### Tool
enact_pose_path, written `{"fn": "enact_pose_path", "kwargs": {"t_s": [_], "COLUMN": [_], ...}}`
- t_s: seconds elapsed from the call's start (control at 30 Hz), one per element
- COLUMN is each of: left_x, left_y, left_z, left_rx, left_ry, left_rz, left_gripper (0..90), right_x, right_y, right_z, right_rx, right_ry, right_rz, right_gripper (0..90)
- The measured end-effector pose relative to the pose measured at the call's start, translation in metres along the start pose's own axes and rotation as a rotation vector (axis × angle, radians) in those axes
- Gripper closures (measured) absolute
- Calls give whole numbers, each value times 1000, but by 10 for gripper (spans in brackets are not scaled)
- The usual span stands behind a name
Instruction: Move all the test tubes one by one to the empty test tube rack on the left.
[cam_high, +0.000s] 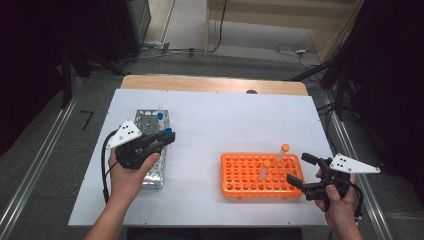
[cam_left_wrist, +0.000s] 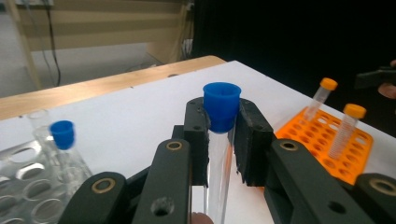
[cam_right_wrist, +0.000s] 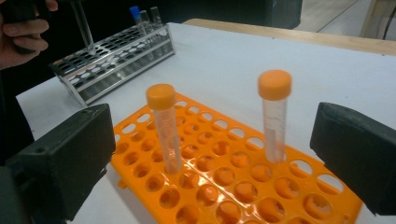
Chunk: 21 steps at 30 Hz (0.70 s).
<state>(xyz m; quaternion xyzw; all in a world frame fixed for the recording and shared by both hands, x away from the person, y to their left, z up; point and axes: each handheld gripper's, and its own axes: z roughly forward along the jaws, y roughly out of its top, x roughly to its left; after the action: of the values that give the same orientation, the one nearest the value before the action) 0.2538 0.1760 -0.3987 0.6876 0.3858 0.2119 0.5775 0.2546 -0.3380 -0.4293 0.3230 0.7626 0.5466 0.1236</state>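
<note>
At centre left of the high view, the left gripper (cam_high: 167, 136) pinches a clear blue-capped tube (cam_left_wrist: 219, 140) between its jaws, above the metal rack (cam_high: 150, 172). At lower right, the right gripper (cam_high: 299, 172) holds its jaws spread beside the orange rack (cam_high: 235, 186), which carries two orange-capped tubes (cam_right_wrist: 274, 116).

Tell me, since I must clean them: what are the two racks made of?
Orange rack: looks like moulded plastic, uniform colour, matte-glossy, rounded hole edges. Grey rack: probably sheet metal, silvery sheen, thin perforated plates; could be metallic-looking plastic.
</note>
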Motion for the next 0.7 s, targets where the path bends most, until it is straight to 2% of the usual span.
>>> {"fn": "enact_pose_path", "kwargs": {"t_s": [0.23, 0.4, 0.53, 0.7], "left_x": [20, 34, 41, 52], "left_y": [9, 13, 12, 7], "left_z": [0, 0, 5, 14], "left_rx": [-30, -49, -53, -65], "left_ry": [69, 104, 145, 186], "left_rz": [-21, -41, -40, -66], "left_gripper": [769, 769, 768, 769], "right_x": [-13, -18, -20, -23], "right_y": [-7, -9, -11, -12], "right_z": [-6, -6, -6, -8], "right_rx": [-3, 7, 4, 1], "right_ry": [-36, -45, -47, -57], "right_rz": [21, 32, 30, 42], "right_gripper": [0, 0, 0, 0]}}
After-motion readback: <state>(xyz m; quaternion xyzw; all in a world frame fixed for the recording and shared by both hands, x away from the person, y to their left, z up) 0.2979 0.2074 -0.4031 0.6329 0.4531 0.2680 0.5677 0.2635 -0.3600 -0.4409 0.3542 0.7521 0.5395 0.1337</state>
